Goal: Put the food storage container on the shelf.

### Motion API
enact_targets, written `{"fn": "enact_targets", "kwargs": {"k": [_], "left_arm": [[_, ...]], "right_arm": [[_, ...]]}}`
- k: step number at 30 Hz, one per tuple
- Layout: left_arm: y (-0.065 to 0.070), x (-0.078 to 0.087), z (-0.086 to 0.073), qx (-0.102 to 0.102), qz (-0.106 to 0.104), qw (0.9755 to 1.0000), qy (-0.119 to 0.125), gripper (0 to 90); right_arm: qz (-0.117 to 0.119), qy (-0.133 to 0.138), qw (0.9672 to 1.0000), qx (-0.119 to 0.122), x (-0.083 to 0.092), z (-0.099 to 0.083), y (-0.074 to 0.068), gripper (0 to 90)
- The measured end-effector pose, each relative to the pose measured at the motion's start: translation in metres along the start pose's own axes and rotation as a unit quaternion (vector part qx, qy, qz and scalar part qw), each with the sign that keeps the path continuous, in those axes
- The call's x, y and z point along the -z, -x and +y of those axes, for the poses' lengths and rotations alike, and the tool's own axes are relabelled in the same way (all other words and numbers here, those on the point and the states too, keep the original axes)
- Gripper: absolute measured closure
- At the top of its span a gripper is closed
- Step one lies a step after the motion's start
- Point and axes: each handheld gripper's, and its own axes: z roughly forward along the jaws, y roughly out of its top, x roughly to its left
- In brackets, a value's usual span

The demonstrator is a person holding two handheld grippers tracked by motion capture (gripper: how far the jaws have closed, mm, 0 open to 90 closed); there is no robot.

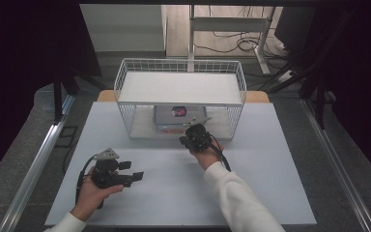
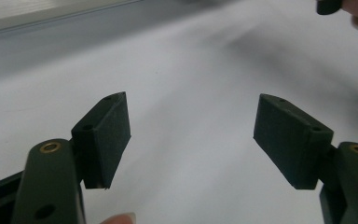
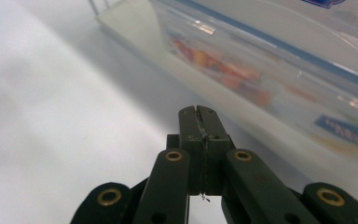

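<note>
A clear plastic container (image 1: 178,116) with a blue-edged lid and red and orange contents sits on the lower level of a white wire shelf (image 1: 181,65). In the right gripper view the container (image 3: 284,60) lies close ahead and to the right. My right gripper (image 1: 193,131) is at the shelf's front, just before the container; its jaws (image 3: 198,112) are pressed together with nothing between them. My left gripper (image 1: 132,170) is held low over the table's front left and points right. Its jaws (image 2: 193,135) stand wide open with bare table between them.
The white table (image 1: 164,193) stretches in front of the shelf. The shelf's solid upper level (image 1: 178,87) overhangs the container, and wire walls close its sides. Metal rails run along both sides of the table, and a desk frame with cables stands behind.
</note>
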Motion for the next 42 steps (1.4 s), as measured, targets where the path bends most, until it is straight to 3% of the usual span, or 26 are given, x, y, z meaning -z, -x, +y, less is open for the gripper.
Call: {"fn": "enact_targets", "kwargs": {"k": [8,13,19,23,24,26,28,32,37,42], "left_arm": [[0.001,0.000,0.000,-0.002,0.002,1.0000,-0.001,26.7],[0.002,0.001,0.000,-0.005,0.008,0.9999,0.004,26.8],[0.004,-0.001,-0.001,-0.006,0.010,0.9999,0.000,26.8],[0.007,-0.003,-0.001,-0.007,0.011,0.9999,0.001,26.8],[0.008,-0.003,-0.002,-0.006,0.012,0.9999,0.002,26.8],[0.010,-0.003,-0.003,-0.006,0.014,0.9999,0.004,26.8],[0.014,-0.003,-0.005,-0.008,0.018,0.9998,0.005,26.7],[0.019,-0.002,-0.010,-0.016,0.033,0.9993,0.005,26.6],[0.024,0.000,-0.017,-0.012,0.037,0.9992,0.006,26.5],[0.025,-0.001,-0.018,-0.020,0.039,0.9990,0.004,26.5]], "right_arm": [[0.024,0.000,0.9997,0.002,0.025,-0.016,-0.002,88.8],[0.035,-0.001,0.9993,0.009,0.042,-0.037,-0.004,88.7],[0.041,-0.001,0.9991,0.007,0.075,-0.070,0.002,86.4],[0.034,-0.005,0.9994,0.011,0.100,-0.097,0.009,77.5],[0.035,-0.006,0.9993,0.007,0.106,-0.103,0.011,71.4],[0.033,-0.004,0.9995,0.002,0.118,-0.116,0.015,50.3],[0.014,-0.002,0.9999,-0.009,0.127,-0.129,0.018,39.2],[0.005,0.002,0.9992,-0.040,0.142,-0.152,0.024,32.0],[-0.028,-0.009,0.9994,-0.019,0.148,-0.162,0.023,27.0],[-0.038,0.003,0.9991,-0.021,0.147,-0.159,0.023,26.0]]}}
